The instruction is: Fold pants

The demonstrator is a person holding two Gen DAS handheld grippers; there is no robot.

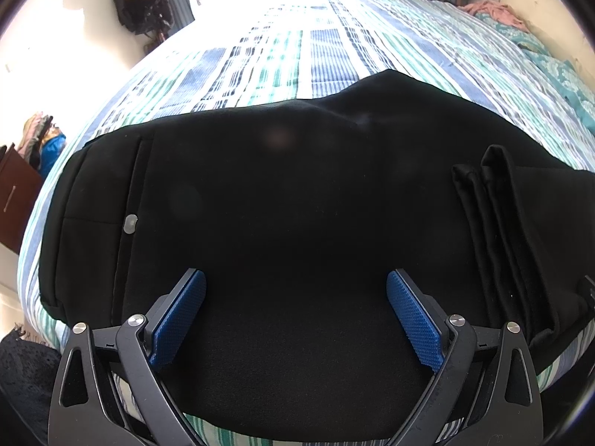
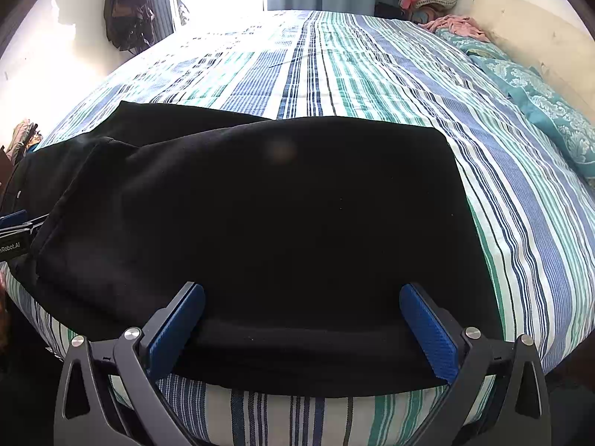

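Black pants (image 1: pixel 290 193) lie folded across the near edge of a striped bed (image 1: pixel 319 37). The waist end with a grey button (image 1: pixel 130 223) is at the left of the left wrist view; leg hems (image 1: pixel 494 223) lie folded over at the right. My left gripper (image 1: pixel 295 297) is open just above the pants, nothing between its blue pads. In the right wrist view the pants (image 2: pixel 282 223) show a folded top layer with a squared right edge. My right gripper (image 2: pixel 303 308) is open over the near edge of the fabric. The left gripper (image 2: pixel 15 230) shows at the far left there.
The striped bedspread (image 2: pixel 372 74) stretches far beyond the pants. A teal patterned pillow (image 2: pixel 539 100) and pink cloth (image 2: pixel 457 24) lie at the right head end. A dark bag (image 2: pixel 124 18) hangs on the wall at left. A brown cabinet (image 1: pixel 15 193) stands beside the bed.
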